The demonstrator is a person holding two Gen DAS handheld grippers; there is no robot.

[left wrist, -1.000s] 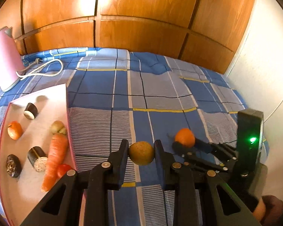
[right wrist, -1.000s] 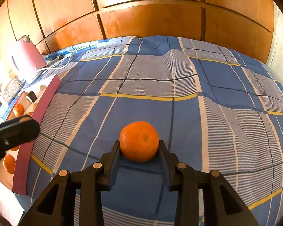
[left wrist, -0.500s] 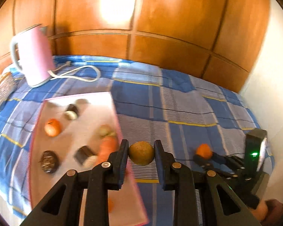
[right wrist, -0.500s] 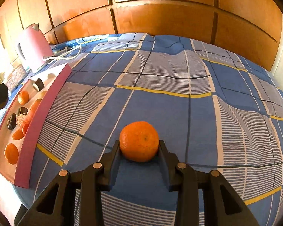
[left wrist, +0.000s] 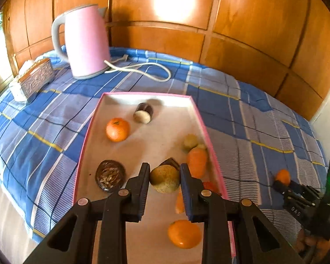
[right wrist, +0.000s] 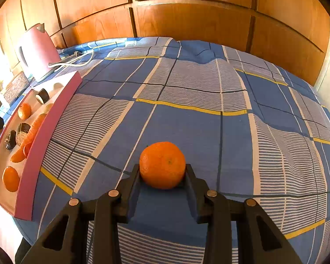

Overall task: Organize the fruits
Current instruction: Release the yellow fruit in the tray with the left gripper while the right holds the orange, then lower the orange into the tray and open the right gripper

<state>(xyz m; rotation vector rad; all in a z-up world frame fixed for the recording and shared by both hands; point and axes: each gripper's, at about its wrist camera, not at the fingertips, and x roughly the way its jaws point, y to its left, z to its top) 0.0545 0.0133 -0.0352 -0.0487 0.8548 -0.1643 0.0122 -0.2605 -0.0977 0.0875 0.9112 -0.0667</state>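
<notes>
The left gripper (left wrist: 165,177) is clenched on a small tan fruit (left wrist: 165,181), pads seated on its opposite flanks at the widest girth; the fruit hangs above the near half of the tray (left wrist: 89,129). Its rough, matt skin should give good friction, and it looks light and firm, so moderate pressure is likely enough; harder squeezing risks bruising. The right gripper (right wrist: 162,169) grasps an orange (right wrist: 162,165) across its equator, well to the right of the tray, above the checked cloth (right wrist: 209,132). The orange's peel is glossy and slightly yielding, so a grip across the middle is judged safest, since a hold nearer a pole could let it roll out. Both fruits are round and will probably roll once released, so each should be lowered to the tray floor before the pads part. In the tray, nearest first, lie another orange (left wrist: 183,233), a dark wrinkled fruit (left wrist: 110,175), a carrot (left wrist: 197,159) against the right wall, a third orange (left wrist: 117,129) and a dark cut piece (left wrist: 143,113) at the far end. Free floor remains left of the carrot. Beyond the tray stands a pink kettle (left wrist: 85,41).
</notes>
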